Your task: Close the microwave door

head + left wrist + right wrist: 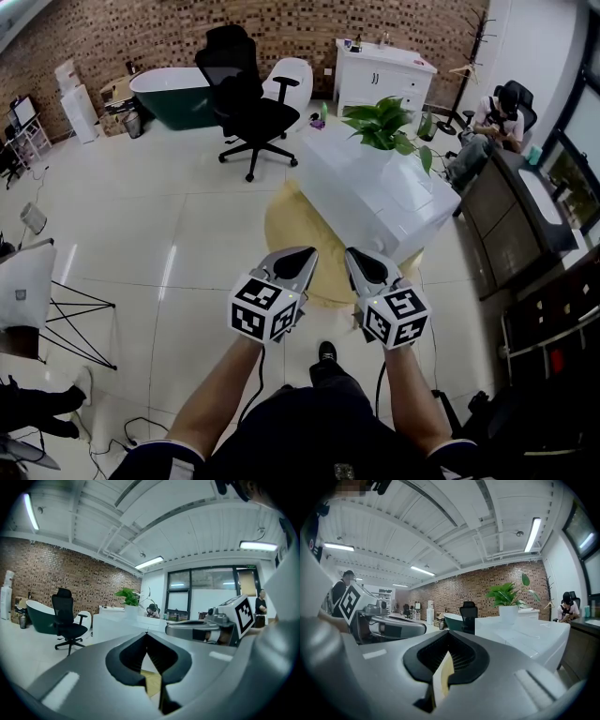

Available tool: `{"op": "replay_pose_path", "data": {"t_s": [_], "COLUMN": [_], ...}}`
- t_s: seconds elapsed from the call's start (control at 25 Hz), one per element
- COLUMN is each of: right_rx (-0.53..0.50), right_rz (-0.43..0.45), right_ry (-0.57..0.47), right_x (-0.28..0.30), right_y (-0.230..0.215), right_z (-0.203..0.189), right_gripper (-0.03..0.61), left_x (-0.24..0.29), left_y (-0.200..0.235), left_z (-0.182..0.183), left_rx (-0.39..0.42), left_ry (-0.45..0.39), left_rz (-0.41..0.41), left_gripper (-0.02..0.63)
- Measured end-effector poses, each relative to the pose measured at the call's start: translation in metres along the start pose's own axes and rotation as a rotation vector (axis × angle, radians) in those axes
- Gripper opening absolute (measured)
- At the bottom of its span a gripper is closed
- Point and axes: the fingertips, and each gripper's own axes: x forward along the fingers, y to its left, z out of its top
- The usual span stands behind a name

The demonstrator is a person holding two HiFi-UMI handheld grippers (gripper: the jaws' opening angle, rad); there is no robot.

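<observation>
No microwave shows in any view. In the head view my left gripper [303,253] and right gripper [355,253] are held side by side at waist height over the tiled floor, both pointing toward a long white counter [412,202]. Both are shut with nothing between the jaws. The left gripper view shows its own tips [146,632] meeting, with the right gripper [183,629] beside it. In the right gripper view its tips [449,632] are also together, and the left gripper [421,629] is at its left.
A potted plant [384,124] stands on the counter, above a round yellow rug [291,234]. Behind are a black office chair [248,108], a green bathtub [173,94] and a white cabinet [382,75]. A person [492,122] sits far right by dark cabinets [511,225].
</observation>
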Motion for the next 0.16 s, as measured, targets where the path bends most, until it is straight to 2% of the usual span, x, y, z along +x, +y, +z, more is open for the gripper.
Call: {"op": "replay_pose_path", "data": {"t_s": [0.16], "right_rx": [-0.001], "right_rz": [0.002], "right_ry": [0.0], "right_x": [-0.0004], "right_y": [0.0021], "right_z": [-0.0018], "right_gripper": [0.0], "left_x": [-0.0017], "left_y": [-0.0004], "left_z": [-0.0031], "left_rx": [-0.003], "left_ry": [0.001], "left_rz": [0.0], "left_gripper": [0.005]}}
